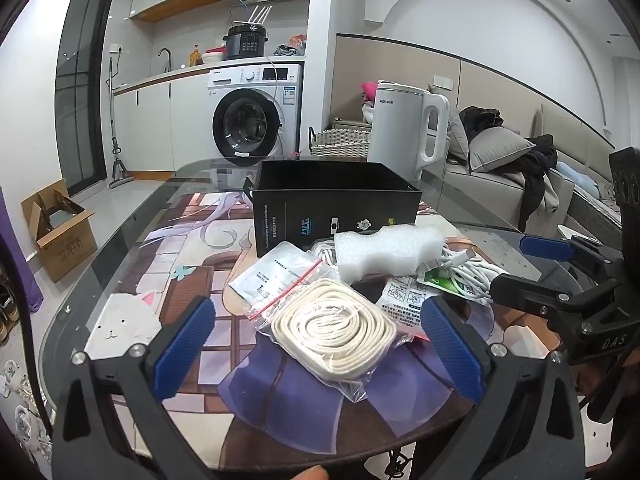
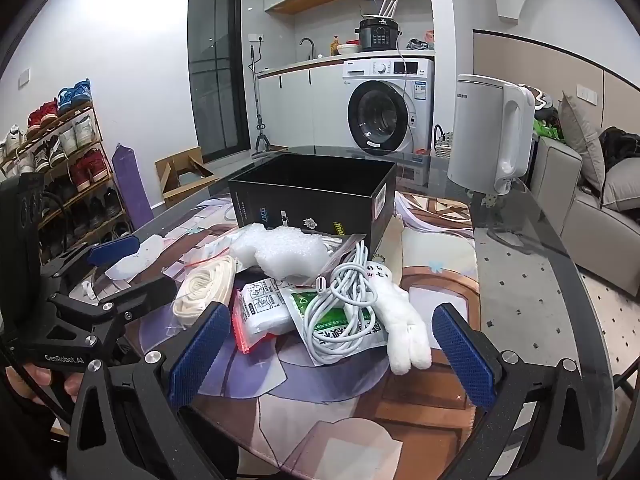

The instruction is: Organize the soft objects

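Observation:
A pile of soft items lies on the table in front of an open black box (image 1: pixel 336 204) (image 2: pixel 316 196). A bagged cream cord coil (image 1: pixel 332 330) (image 2: pixel 206 290) lies between the fingers of my left gripper (image 1: pixel 320 344), which is open around it. White foam (image 1: pixel 388 250) (image 2: pixel 286 254), a white cable bundle (image 2: pixel 346 308) (image 1: pixel 468 274), a green packet (image 2: pixel 336 320), a white bagged pack (image 2: pixel 262 308) and a white plush toy (image 2: pixel 404 320) lie there too. My right gripper (image 2: pixel 332 354) is open and empty, just before the cable and plush.
A white kettle (image 1: pixel 408 128) (image 2: pixel 490 132) stands behind the box at the right. The glass table (image 2: pixel 532 264) covers a printed mat. A sofa is at the right, a washing machine (image 1: pixel 256 114) behind, a cardboard box (image 1: pixel 60 228) on the floor at the left.

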